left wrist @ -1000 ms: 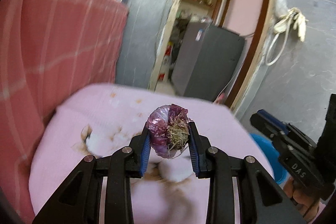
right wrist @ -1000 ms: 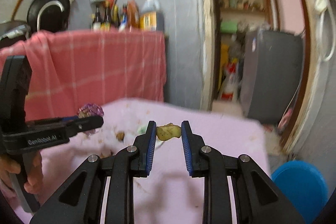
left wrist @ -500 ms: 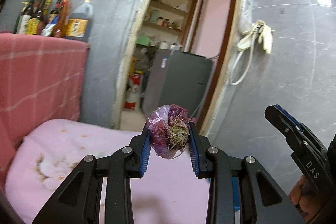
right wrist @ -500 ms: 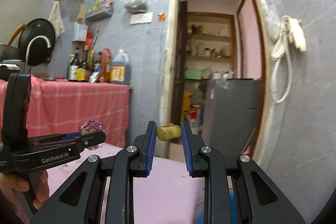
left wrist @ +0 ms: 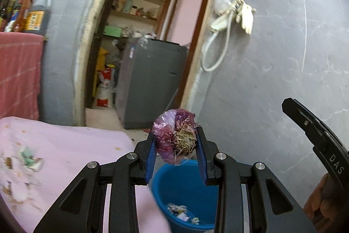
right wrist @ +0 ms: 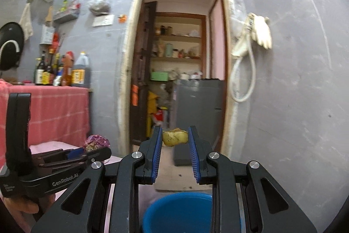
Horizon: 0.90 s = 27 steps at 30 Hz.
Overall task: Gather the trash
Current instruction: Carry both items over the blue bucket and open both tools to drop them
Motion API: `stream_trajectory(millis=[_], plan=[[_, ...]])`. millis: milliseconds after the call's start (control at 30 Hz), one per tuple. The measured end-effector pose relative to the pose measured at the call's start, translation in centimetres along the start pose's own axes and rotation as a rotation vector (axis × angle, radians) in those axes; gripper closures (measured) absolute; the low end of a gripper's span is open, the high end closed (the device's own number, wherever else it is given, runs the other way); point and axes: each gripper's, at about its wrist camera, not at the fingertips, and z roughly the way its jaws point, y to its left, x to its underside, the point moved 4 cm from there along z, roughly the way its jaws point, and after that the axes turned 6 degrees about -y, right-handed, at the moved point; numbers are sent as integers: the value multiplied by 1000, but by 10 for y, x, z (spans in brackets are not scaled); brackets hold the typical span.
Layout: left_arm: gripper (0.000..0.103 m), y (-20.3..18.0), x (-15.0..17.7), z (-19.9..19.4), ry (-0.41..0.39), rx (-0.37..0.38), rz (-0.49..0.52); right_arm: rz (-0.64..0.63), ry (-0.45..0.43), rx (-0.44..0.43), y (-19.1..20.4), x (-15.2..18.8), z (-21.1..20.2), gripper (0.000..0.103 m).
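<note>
The left tongs [left wrist: 175, 153] are clamped on a purple onion scrap [left wrist: 174, 134], its papery skin and dry root tuft bulging out past the blue pads, and the right tongs [right wrist: 175, 153] pinch a small yellowish peel piece [right wrist: 175, 137] right at the pad tips. Just below and beyond both sits the blue bucket [left wrist: 165, 193], on the floor beside the edge of the pink-covered counter [left wrist: 65, 145], with a few scraps of paper trash already in its bottom. The step in hand looks like the drop: both loads are carried out toward the bucket, and in the left view the onion scrap hangs about over the bucket's far rim. To do it well, each load should be brought squarely over the open mouth before the tongs part, not over the rim or the counter edge, since light skin can drift and the peel could bounce off the lip. Lowering a little toward the opening should help, and releasing one side at a time keeps the two tools from crowding each other. More litter [left wrist: 28, 161] remains further left on the counter. Beyond stand the doorway [right wrist: 181, 58], the grey cabinet [left wrist: 150, 84] and shelves.
</note>
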Motion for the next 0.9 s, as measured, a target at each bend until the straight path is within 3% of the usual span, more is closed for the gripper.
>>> stream_trajectory(millis=[333, 900], plan=[[75, -29, 31, 62, 118, 44, 22, 92, 120, 87, -55, 57, 15, 81], [72, -25, 92, 109, 375, 38, 21, 222, 329, 97, -82, 126, 42, 79]])
